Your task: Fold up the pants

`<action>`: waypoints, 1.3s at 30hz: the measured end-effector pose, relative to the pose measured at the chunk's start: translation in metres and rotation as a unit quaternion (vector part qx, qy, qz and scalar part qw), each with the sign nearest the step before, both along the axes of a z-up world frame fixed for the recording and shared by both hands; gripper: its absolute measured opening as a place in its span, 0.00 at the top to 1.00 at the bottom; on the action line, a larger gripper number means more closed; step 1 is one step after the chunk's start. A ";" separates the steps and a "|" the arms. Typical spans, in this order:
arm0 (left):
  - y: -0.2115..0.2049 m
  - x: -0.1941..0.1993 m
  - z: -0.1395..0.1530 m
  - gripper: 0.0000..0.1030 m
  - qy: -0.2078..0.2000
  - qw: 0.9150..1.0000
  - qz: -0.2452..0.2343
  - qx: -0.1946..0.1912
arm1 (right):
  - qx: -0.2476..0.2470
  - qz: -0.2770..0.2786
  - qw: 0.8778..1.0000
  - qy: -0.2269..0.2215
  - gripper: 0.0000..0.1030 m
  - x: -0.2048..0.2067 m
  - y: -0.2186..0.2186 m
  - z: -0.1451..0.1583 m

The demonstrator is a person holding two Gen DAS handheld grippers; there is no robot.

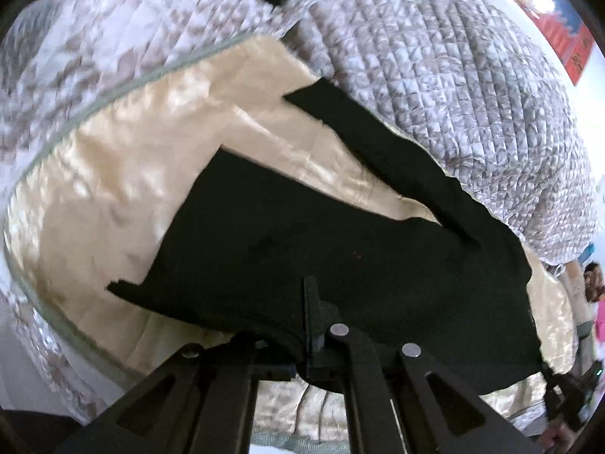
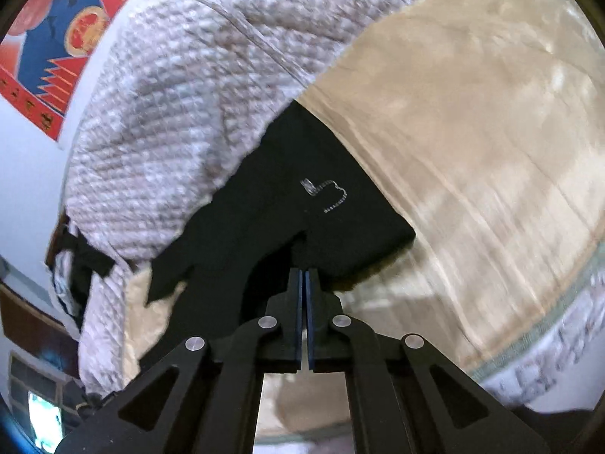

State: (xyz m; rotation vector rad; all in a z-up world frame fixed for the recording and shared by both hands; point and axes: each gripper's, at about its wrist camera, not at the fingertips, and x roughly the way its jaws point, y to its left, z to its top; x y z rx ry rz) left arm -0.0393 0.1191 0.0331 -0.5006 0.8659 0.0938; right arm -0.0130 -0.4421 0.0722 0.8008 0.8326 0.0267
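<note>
Black pants [image 1: 302, 234] lie spread on a cream satin bedcover [image 1: 113, 189], two legs reaching away toward the upper middle. My left gripper [image 1: 308, 302] is shut on the near edge of the pants, the cloth draped over its fingers. In the right wrist view the black pants [image 2: 287, 204] show a small white tag near the middle. My right gripper [image 2: 304, 276] is shut on the pants' edge and lifts it off the cream bedcover [image 2: 472, 151].
A grey-white quilted blanket [image 1: 435, 68] is bunched along the far side of the bed, also in the right wrist view [image 2: 181, 106]. A red and blue poster [image 2: 56, 38] hangs on the wall. The quilted bed edge [image 1: 41, 340] drops off at the left.
</note>
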 end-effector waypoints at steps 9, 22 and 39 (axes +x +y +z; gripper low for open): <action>0.002 -0.004 -0.016 0.91 0.047 0.999 -0.003 0.023 | -0.018 -0.003 0.999 0.035 1.00 -0.024 -0.003 -0.005; -0.011 -0.010 0.026 0.67 0.000 0.995 0.019 0.102 | -0.195 0.028 0.980 -0.012 0.74 -0.015 0.034 0.049; -0.051 0.043 -0.001 0.61 0.025 0.988 -0.069 0.134 | -0.258 0.118 0.959 -0.004 0.73 0.035 0.068 0.027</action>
